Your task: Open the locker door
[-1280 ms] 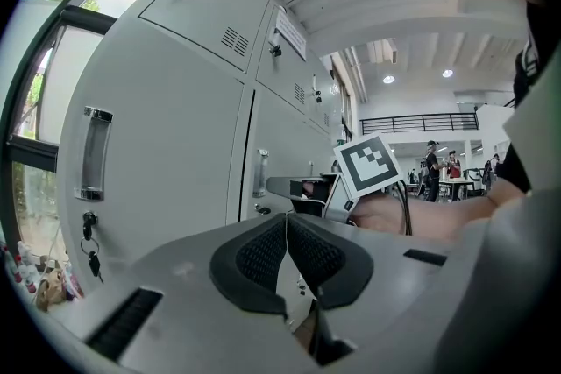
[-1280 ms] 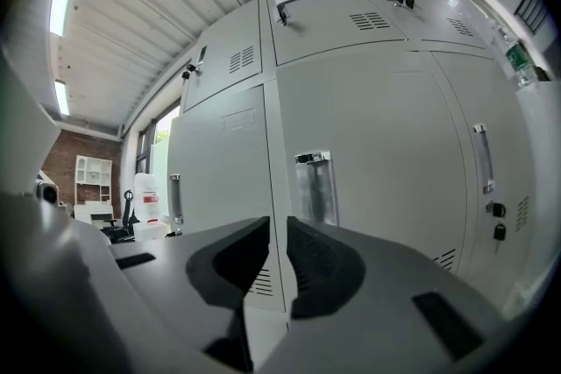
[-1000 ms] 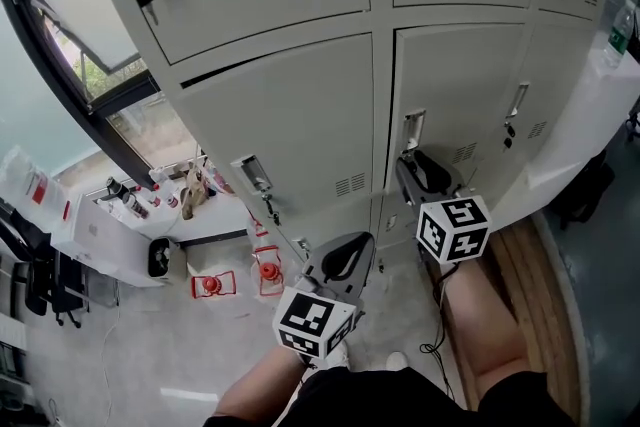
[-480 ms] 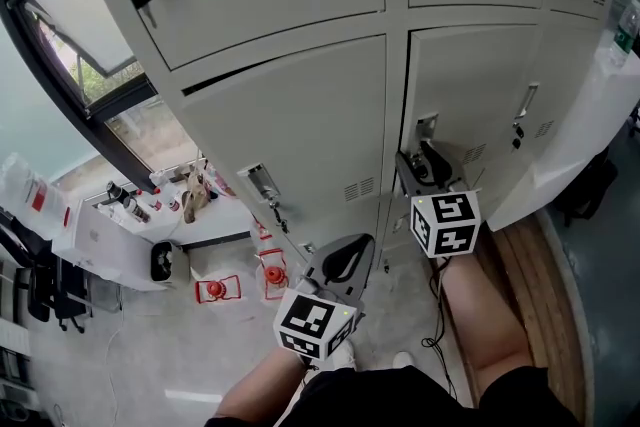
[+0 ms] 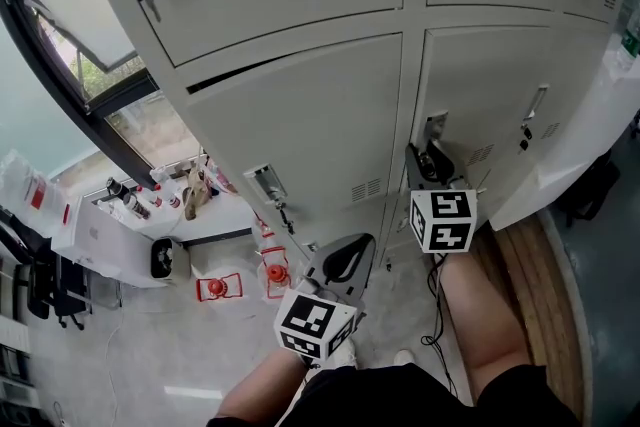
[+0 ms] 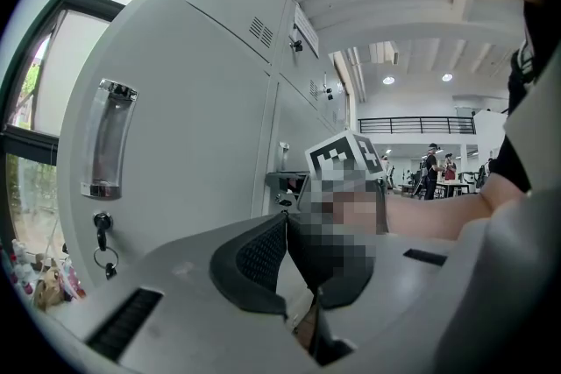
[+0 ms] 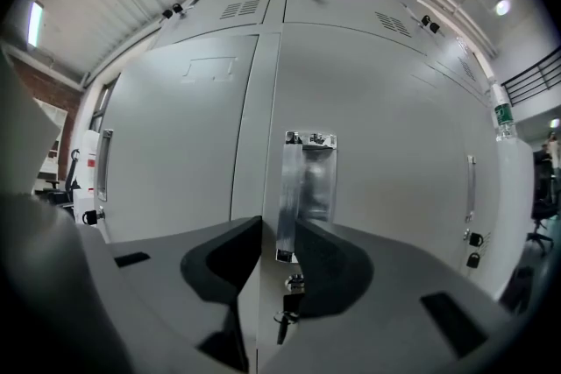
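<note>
My left gripper sits low with its jaws pressed together on nothing, while further right my right gripper, whose jaws have just been closing but still stand apart, has the lower left edge of the chrome handle between them, on the shut locker door.

Bright, even daylight from the window (left side); gripper views bend strongly toward dark corners.
</note>
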`<state>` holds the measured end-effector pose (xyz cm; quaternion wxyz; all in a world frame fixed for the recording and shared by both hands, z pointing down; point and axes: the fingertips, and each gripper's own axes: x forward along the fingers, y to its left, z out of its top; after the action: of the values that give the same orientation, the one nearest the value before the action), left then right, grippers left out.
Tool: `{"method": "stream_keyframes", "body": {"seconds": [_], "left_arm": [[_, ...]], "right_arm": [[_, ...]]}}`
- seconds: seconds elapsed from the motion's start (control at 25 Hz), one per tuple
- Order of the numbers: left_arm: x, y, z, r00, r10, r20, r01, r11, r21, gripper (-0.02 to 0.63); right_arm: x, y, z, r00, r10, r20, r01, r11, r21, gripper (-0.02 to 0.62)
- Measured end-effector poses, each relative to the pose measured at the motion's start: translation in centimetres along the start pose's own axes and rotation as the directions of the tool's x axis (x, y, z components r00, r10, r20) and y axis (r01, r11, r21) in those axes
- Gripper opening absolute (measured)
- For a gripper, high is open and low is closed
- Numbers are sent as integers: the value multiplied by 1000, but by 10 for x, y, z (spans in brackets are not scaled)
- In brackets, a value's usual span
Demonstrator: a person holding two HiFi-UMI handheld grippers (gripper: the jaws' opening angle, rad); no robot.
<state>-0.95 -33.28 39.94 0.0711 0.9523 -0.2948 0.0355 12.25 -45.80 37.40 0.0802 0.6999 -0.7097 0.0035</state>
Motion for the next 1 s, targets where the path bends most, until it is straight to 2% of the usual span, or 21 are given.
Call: {"method": "stream_keyframes", "body": {"seconds": [0.24, 0.76, 1.0], "left_arm": [[2, 2, 1, 1000, -3, 5, 3, 1000, 0, 17], [8, -8, 5, 1000, -23, 9, 23, 1000, 9, 17], [10, -20, 8, 999, -39, 14, 39, 999, 14, 17]], "right_arm": [[2, 0, -1, 1000, 18, -4, -17, 999, 34, 163], [-8, 1, -2, 997, 72, -4, -72, 996, 43, 161], [-22, 0, -4, 992, 123, 11, -123, 991, 46, 160]]}}
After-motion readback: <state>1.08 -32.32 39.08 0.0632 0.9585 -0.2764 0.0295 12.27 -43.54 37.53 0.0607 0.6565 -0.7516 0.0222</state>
